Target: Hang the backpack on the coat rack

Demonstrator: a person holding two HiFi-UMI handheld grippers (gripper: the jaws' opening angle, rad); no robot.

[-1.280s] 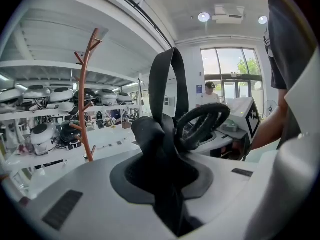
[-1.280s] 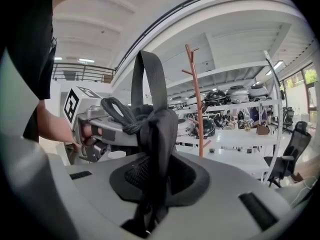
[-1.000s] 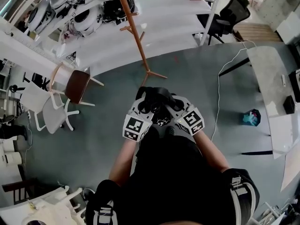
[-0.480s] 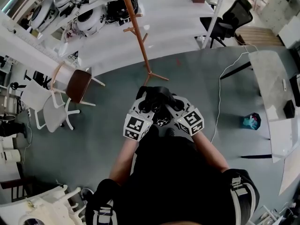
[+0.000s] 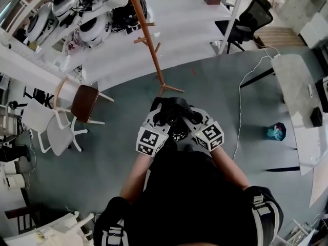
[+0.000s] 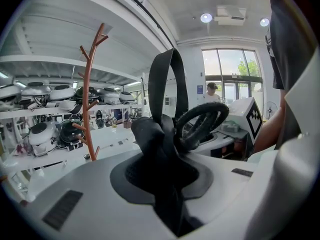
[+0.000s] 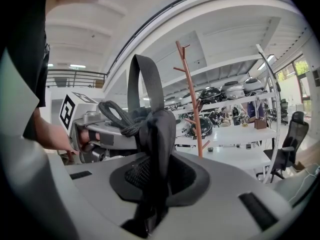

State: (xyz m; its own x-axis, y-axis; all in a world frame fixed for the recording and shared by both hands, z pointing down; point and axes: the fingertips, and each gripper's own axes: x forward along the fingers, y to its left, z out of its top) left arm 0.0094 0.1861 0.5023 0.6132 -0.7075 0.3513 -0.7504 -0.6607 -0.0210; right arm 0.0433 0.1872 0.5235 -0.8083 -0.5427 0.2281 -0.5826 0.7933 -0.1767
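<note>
In the head view both grippers are held out side by side in front of the person, with the black backpack bunched between them. My left gripper is shut on the backpack's black fabric, and a flat strap loop stands up above its jaws. My right gripper is shut on another fold of the backpack, next to a corded handle. The brown wooden coat rack stands just ahead, its feet close to the backpack. The coat rack appears beyond the jaws in both gripper views.
White tables and shelves of white helmet-like devices lie behind the rack. A wooden chair and a white chair stand at left. At right are a black office chair, a floor cable, a blue bag and a desk.
Both grippers have moved forward together with the backpack, and the coat rack's feet now lie closer to them. The grips have not altered.
</note>
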